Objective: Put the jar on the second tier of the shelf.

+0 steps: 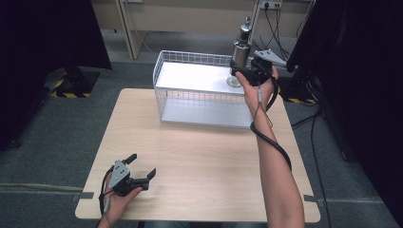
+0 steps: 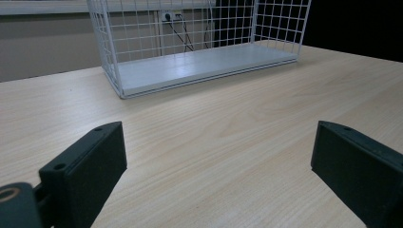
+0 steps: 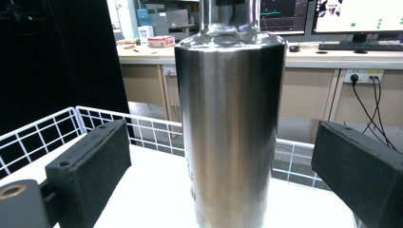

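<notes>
A tall brushed-steel bottle (image 1: 241,51) stands upright at the right end of a white wire basket (image 1: 190,56), on its white floor. My right gripper (image 1: 239,70) reaches over the basket's right end and is open around the bottle. In the right gripper view the bottle (image 3: 230,118) sits between the two black pads (image 3: 95,161), with a gap on each side. My left gripper (image 1: 141,165) rests low near the table's front left corner, open and holding nothing. In the left gripper view it (image 2: 218,156) points across bare wood toward the basket (image 2: 142,28).
The basket sits at the far middle of the light wooden table (image 1: 204,161). Dark screens on stands flank the table at left (image 1: 71,71) and right (image 1: 304,52). Cables (image 1: 316,142) trail on the floor to the right. A desk with wall sockets (image 1: 271,4) runs behind.
</notes>
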Motion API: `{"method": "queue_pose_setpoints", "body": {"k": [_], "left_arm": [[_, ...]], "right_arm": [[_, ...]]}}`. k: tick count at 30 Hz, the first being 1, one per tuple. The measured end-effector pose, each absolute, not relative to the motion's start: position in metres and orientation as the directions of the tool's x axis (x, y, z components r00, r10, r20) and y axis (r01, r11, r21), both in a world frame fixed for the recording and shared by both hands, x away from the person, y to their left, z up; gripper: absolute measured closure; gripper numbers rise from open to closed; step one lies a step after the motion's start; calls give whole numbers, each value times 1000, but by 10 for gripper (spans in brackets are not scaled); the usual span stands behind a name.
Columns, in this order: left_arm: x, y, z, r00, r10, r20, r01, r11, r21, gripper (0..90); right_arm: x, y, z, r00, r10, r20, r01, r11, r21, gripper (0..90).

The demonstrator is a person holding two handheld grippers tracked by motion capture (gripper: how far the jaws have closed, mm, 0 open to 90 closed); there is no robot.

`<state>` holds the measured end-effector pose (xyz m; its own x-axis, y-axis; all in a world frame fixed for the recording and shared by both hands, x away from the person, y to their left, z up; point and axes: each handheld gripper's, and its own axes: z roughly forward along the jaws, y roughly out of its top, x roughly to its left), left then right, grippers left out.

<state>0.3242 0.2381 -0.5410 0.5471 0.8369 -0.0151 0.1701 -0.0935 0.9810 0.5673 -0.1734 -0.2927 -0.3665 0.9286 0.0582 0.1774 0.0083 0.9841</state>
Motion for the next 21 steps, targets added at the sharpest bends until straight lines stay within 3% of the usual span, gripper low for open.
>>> {"method": "queue_pose_setpoints", "body": {"k": [21], "left_arm": [[324, 237, -541, 546, 838, -10, 170, -99, 980, 41]], "right_arm": [[539, -185, -312, -406, 912, 54, 186, 25, 982, 51]]}}
